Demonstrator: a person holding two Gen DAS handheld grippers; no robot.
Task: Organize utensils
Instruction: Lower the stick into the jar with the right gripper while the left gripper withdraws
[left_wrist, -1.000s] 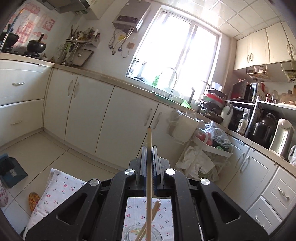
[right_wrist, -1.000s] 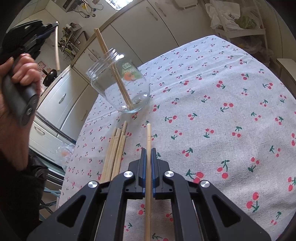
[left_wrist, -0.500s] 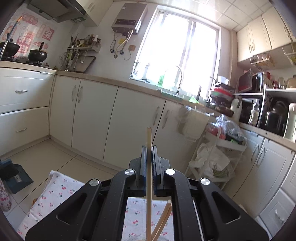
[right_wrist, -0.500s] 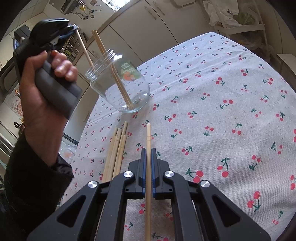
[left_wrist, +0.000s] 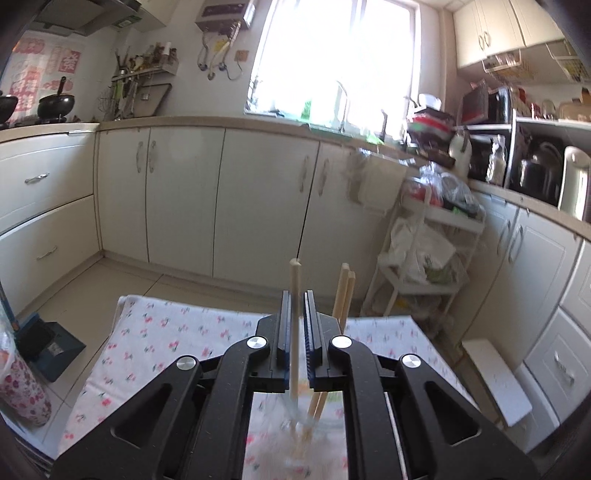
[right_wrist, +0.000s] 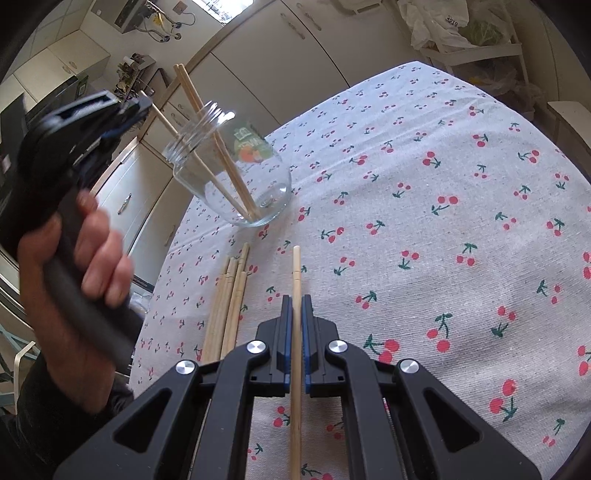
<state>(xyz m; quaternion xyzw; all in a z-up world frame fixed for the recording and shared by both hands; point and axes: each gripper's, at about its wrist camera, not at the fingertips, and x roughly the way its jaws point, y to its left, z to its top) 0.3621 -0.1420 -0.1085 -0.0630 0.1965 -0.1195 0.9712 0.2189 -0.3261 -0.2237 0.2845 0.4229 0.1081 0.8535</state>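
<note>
A clear glass jar (right_wrist: 236, 173) stands on the cherry-print tablecloth (right_wrist: 424, 221) and holds two wooden chopsticks (right_wrist: 218, 144). A third chopstick (left_wrist: 294, 325) stands between the parted jaws of my left gripper (left_wrist: 295, 306), its lower end inside the jar (left_wrist: 314, 424); the gripper (right_wrist: 138, 105) hovers at the jar's rim. My right gripper (right_wrist: 294, 306) is shut on another chopstick (right_wrist: 295, 280), held low over the cloth. Several loose chopsticks (right_wrist: 229, 299) lie on the cloth to its left.
Kitchen cabinets (left_wrist: 221, 199) run along the far wall under a bright window. A white trolley (left_wrist: 428, 251) with bags stands beyond the table's far edge. A white stool (left_wrist: 495, 380) sits right of the table.
My left gripper came down over the jar, tilted downward and opened its jaws. Its chopstick now reaches the jar's bottom. My right gripper stayed put with its chopstick.
</note>
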